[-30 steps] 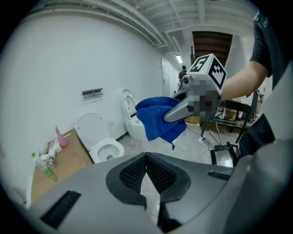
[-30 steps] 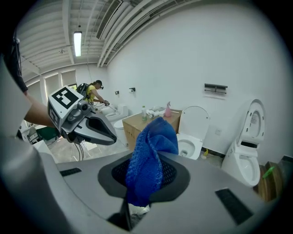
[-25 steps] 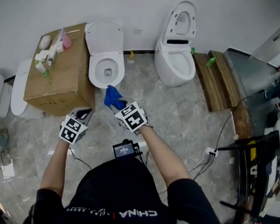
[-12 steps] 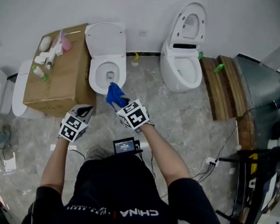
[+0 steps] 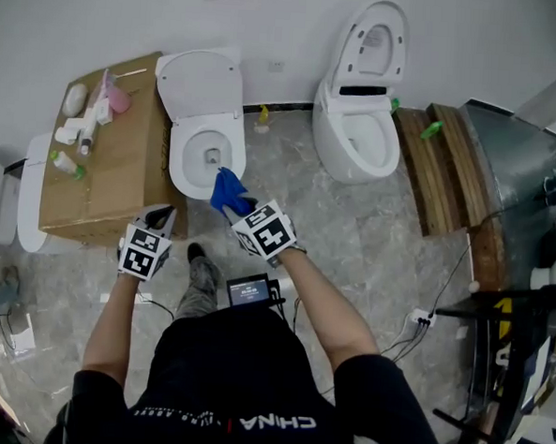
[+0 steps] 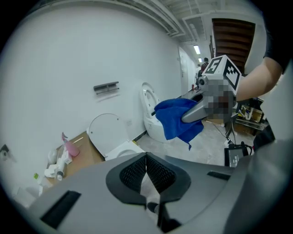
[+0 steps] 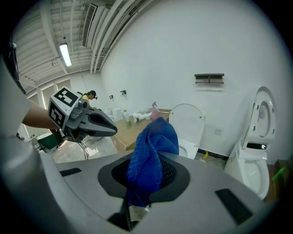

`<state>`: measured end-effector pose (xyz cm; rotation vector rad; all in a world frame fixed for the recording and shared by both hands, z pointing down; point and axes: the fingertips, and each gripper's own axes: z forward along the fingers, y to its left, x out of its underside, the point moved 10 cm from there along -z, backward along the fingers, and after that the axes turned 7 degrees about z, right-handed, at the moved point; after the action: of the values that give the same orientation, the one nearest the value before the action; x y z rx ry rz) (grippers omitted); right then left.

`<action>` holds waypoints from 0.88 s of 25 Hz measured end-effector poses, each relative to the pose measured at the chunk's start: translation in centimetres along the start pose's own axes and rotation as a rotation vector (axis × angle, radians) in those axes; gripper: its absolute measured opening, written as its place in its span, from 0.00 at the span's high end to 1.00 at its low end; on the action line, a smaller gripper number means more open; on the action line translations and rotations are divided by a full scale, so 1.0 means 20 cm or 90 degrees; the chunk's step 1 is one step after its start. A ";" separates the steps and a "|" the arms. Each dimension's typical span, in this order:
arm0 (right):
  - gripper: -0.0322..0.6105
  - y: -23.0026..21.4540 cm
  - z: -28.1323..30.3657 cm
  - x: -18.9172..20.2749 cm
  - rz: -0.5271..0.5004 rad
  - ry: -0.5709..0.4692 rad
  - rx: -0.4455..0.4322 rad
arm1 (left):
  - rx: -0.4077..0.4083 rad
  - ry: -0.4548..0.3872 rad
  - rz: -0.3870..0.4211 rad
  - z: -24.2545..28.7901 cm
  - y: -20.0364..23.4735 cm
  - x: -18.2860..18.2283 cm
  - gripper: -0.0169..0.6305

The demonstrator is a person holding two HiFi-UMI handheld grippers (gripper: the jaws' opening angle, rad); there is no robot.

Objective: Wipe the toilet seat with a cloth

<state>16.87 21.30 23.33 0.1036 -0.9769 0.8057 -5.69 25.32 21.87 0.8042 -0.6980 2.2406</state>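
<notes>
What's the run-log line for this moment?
right gripper: shut on blue cloth | left gripper: shut, empty | toilet: lid up, cloth by front rim, contact unclear

Your left claw (image 5: 164,217) and right claw (image 5: 239,207) are grey shells with black ribbed pads (image 6: 133,172), each with a white cube (image 5: 145,253) of black square markers behind the jaws. Further back you wear a black short-sleeved shirt (image 5: 240,383) with white lettering, and a small screen (image 5: 247,293) trailing cables.
</notes>
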 end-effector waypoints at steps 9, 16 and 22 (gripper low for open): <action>0.87 -0.16 0.38 -0.37 0.014 -0.002 0.051 | 0.042 -0.015 0.024 0.31 0.55 -0.04 0.96; 0.87 -0.20 0.69 -0.65 0.024 -0.003 0.072 | 0.068 -0.029 0.030 0.45 0.97 -0.06 0.96; 0.87 -0.21 0.88 -0.76 0.046 -0.002 0.088 | 0.100 -0.030 0.031 0.57 1.19 -0.02 0.96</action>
<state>2.72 2.26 22.94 0.1905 -0.9320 0.9397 -18.52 2.29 23.04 0.9271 -0.5730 2.3493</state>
